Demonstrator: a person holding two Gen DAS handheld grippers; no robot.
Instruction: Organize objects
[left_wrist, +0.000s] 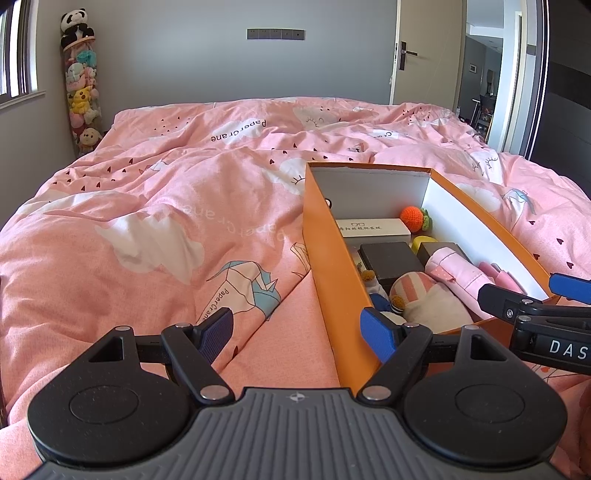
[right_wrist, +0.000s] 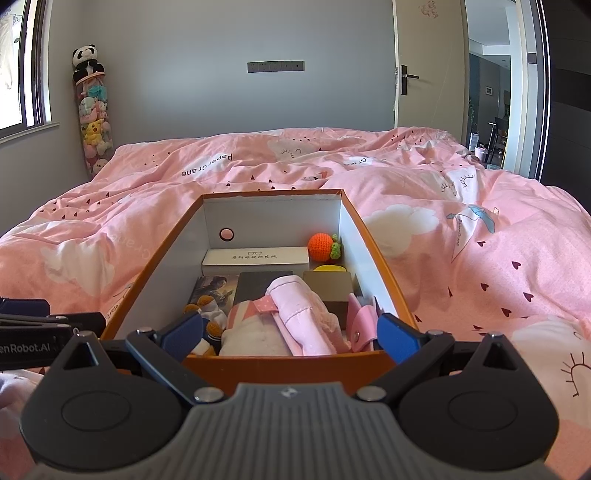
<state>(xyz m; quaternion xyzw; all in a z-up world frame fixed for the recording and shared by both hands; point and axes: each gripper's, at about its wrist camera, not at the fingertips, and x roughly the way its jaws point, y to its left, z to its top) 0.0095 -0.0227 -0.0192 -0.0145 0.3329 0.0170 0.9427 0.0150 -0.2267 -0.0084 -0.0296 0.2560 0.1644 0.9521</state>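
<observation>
Orange box (right_wrist: 255, 363) on bed already packed, nothing loose visible; left gripper (left_wrist: 299, 338) and right gripper (right_wrist: 291, 336) spread, empty — looks near-done.

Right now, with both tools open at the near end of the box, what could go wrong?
1. The box sits on a soft, rumpled duvet; pushing a wall may tip or slide it.
2. The pink roll lies on top of the packed pile and could get knocked out.
3. The left tool straddles the box's left wall and may snag it.
</observation>
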